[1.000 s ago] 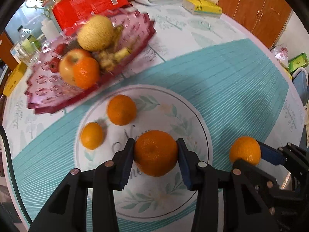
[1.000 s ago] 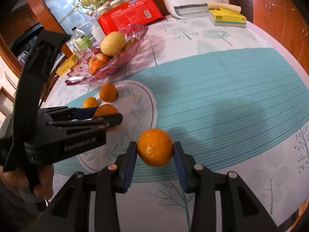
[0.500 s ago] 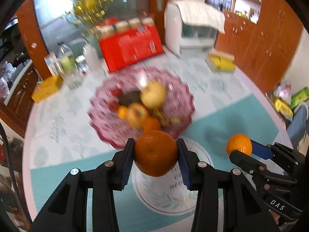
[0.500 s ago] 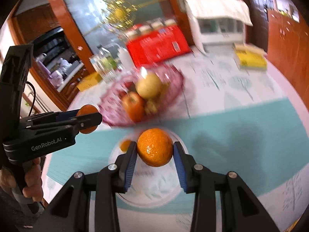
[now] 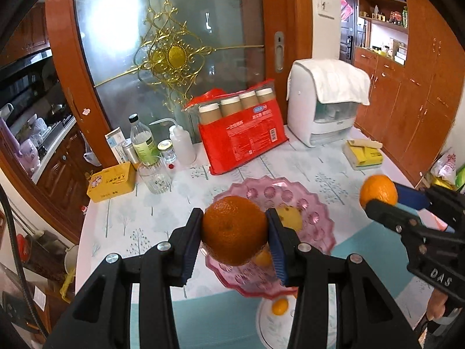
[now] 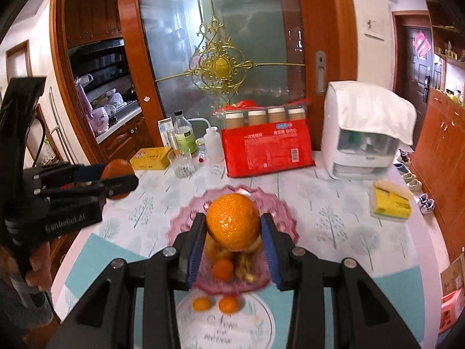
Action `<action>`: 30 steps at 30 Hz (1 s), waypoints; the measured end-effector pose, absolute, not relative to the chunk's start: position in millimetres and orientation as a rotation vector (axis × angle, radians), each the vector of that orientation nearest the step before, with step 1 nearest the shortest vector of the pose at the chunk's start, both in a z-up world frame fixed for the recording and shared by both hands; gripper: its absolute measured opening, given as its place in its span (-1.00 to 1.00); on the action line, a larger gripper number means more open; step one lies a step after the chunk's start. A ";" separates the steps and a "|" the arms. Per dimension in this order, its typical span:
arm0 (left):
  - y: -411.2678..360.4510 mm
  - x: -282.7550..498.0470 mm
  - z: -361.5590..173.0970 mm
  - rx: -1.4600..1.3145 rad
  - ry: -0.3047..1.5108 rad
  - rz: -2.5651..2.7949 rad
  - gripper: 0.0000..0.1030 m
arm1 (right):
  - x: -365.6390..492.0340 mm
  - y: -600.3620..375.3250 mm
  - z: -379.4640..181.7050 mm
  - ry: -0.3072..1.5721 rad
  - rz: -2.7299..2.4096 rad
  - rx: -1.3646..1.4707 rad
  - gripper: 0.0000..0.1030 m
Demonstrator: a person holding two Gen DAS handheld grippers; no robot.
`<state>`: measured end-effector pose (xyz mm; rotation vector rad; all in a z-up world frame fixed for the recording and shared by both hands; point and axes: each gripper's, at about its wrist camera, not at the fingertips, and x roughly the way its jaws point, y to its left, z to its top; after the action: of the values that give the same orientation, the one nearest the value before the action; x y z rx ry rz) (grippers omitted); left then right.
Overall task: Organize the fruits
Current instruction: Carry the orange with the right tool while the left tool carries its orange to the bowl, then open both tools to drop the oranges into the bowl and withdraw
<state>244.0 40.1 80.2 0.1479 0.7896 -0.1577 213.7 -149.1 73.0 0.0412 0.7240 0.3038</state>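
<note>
left wrist view, left gripper (image 5: 234, 234) clamping orange (image 5: 234, 229), above pink bowl (image 5: 316, 212)

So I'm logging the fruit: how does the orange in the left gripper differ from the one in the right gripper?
The left gripper holds a darker, deeper orange; the right gripper holds a lighter, yellower orange. The left one's skin looks smoother, while the right one's is visibly pebbled and glossy. Both are clamped between blue pads, in the air in front of the pink fruit bowl.
</note>
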 end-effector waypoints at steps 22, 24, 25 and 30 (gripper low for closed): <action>40.0 347.0 -109.9 0.111 1.148 -0.214 -0.17 | 375.8 -107.4 -90.5 1.050 0.240 0.199 -0.23; 41.8 348.4 -114.7 0.100 1.157 -0.212 -0.14 | 377.5 -108.4 -97.3 1.069 0.237 0.196 -0.23; 42.7 348.4 -115.4 0.093 1.161 -0.215 -0.06 | 376.7 -109.1 -97.4 1.062 0.241 0.197 -0.22; 44.2 345.7 -109.8 0.080 1.126 -0.208 0.37 | 373.6 -112.3 -90.1 1.030 0.266 0.217 -0.09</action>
<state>345.7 44.2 -109.8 0.0796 1.1258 -0.2083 373.6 -112.3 -90.1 0.2167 1.0299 0.2658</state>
